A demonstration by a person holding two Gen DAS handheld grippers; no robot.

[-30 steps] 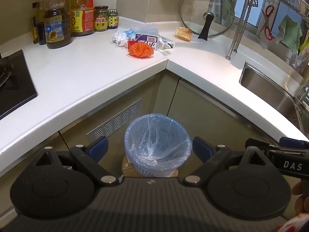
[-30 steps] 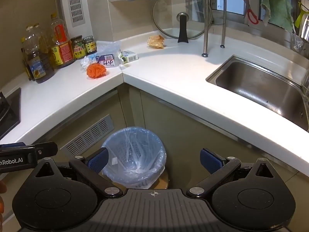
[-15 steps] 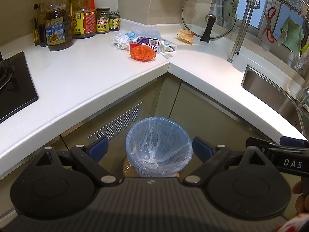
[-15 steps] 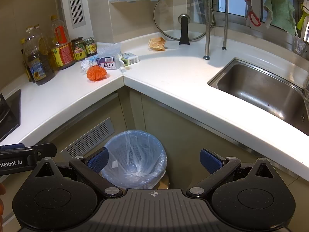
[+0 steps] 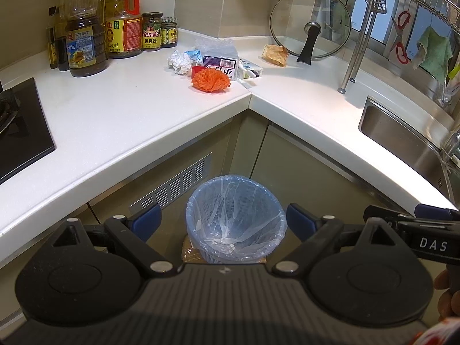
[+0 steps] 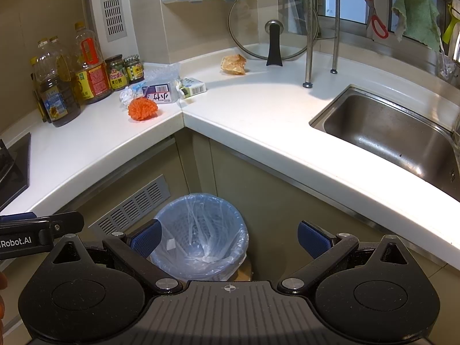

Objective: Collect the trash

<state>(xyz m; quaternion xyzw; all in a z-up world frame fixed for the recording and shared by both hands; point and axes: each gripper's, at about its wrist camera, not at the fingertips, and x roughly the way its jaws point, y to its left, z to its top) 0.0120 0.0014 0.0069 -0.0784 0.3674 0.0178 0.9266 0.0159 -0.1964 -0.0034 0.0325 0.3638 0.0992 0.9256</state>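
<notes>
White corner worktop (image 5: 120, 109) | trash clustered at its corner: orange net (image 5: 210, 79), crumpled paper (image 5: 178, 61) | lined bin (image 5: 235, 218) on floor below | left hand-held gripper (image 5: 222, 220) and right hand-held gripper (image 6: 228, 237) held wide apart, empty
</notes>
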